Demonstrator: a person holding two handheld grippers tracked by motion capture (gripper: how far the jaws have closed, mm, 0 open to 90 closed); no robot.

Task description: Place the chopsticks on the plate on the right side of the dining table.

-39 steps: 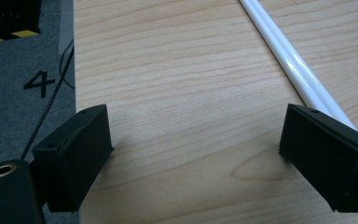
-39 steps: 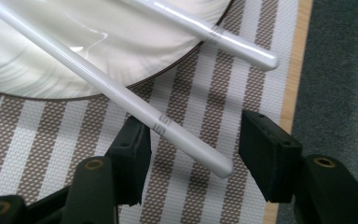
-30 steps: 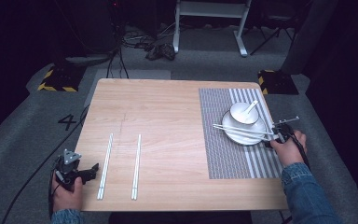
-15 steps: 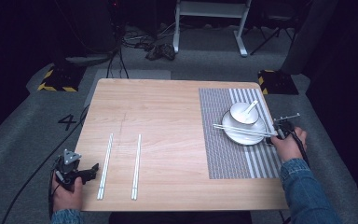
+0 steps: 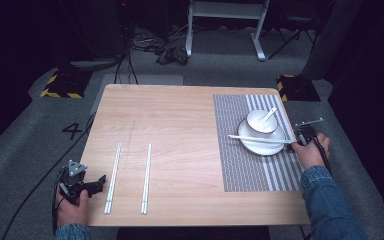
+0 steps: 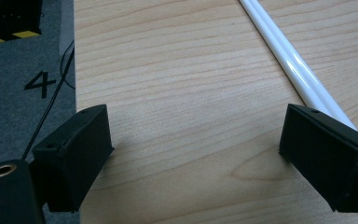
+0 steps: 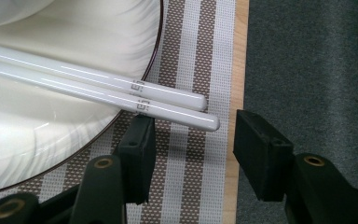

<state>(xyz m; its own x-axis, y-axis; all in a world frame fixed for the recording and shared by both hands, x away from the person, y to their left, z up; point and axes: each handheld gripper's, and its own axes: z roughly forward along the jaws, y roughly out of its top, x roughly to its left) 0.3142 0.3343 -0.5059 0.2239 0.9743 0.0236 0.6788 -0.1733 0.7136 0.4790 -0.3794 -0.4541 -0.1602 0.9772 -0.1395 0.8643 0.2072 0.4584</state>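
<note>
- Since a second ago my right tongs (image 5: 300, 141) have barely shifted; they sit released at the plate's (image 5: 260, 146) right rim.
- From the right gripper view I see the chopstick pair (image 7: 98, 88) lying across that plate, its tips overhanging the striped mat (image 7: 200, 154) just ahead of the spread jaws, ungripped.
- From above, my left tongs (image 5: 96, 186) rest released, far left of the plate, beside another white pair (image 5: 113, 177) on the tabletop (image 5: 180, 125).
</note>
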